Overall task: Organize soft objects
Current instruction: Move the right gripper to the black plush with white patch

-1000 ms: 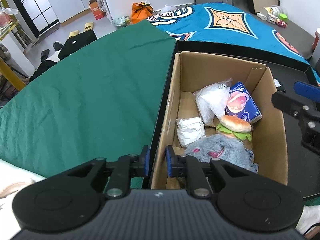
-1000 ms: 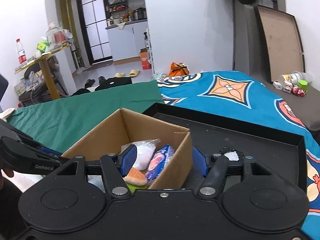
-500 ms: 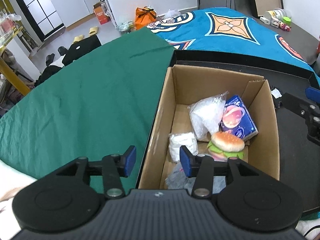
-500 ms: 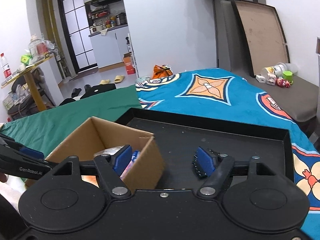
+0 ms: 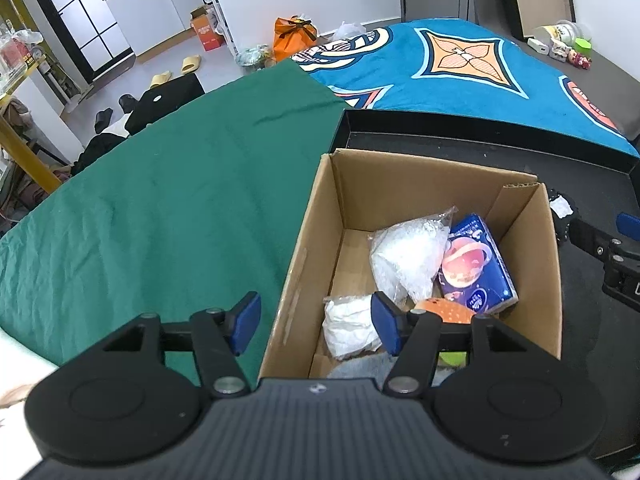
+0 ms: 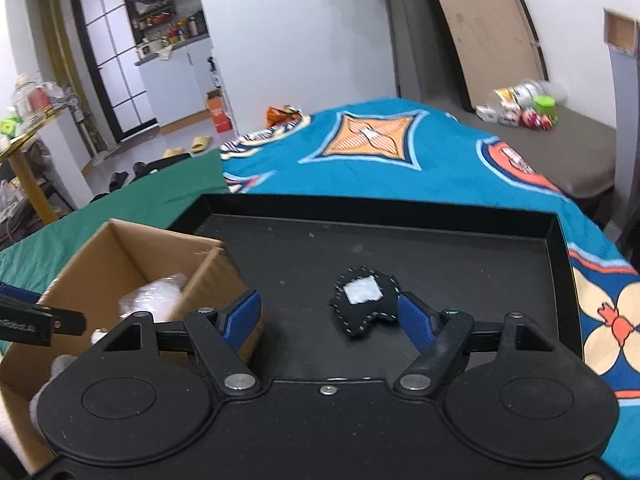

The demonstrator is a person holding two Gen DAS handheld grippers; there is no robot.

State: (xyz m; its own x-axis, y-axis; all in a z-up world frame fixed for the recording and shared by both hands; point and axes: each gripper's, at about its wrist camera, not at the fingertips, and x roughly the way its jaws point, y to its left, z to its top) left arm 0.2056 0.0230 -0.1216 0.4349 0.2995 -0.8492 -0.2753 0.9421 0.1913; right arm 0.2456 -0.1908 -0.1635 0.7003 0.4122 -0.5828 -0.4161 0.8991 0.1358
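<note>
Cardboard box already holds most soft things; one black felt patch lies on the tray, just ahead of my right claw, spread and empty; left claw is opening, empty

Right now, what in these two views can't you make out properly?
- Burger toy: left wrist view, mostly behind the left tool.
- Grey plush: same view, covered by the tool body.
- Box contents: right wrist view, blurred, blocked by its wall.
- Black pouch: white patch too small to read.
</note>
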